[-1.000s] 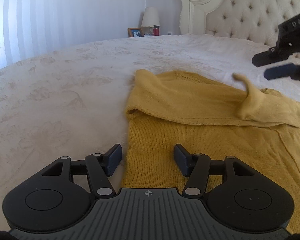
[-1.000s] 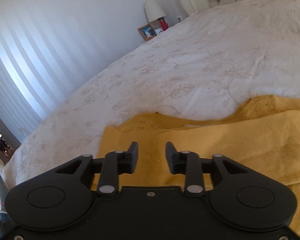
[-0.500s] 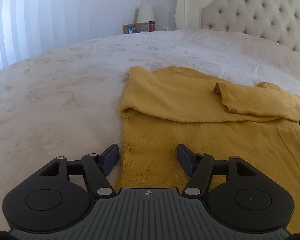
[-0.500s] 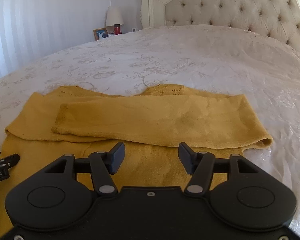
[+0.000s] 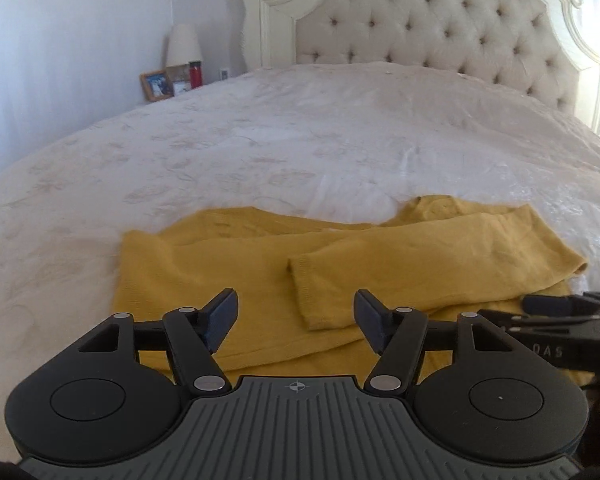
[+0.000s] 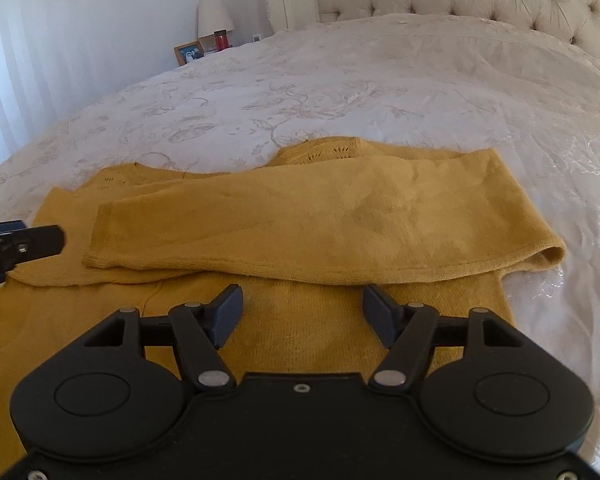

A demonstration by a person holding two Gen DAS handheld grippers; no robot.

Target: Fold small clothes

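A second ago my right gripper (image 6: 302, 314) hung above the yellow sweater (image 6: 300, 340) with a sleeve tip lifted; now that sleeve (image 6: 284, 224) lies flat across the sweater just ahead of my right fingers (image 6: 228, 308), which are opening with nothing between them. My left gripper (image 5: 296, 318) has pulled back, its fingers (image 5: 220, 314) open and empty, the sleeve's cuff just ahead between them. The sweater lies on a white floral bedspread (image 5: 300, 140), a tufted headboard (image 5: 440, 32) beyond, and a lamp (image 5: 183, 46), red bottle (image 5: 195, 74) and framed photo (image 5: 155, 85) far ahead to the left.

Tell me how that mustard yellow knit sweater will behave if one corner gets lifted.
The mustard yellow knit sweater is probably floppy: its folded sleeve lies limp. It looks thin, likely light. Lifting could undo that loose fold on the white bedspread.
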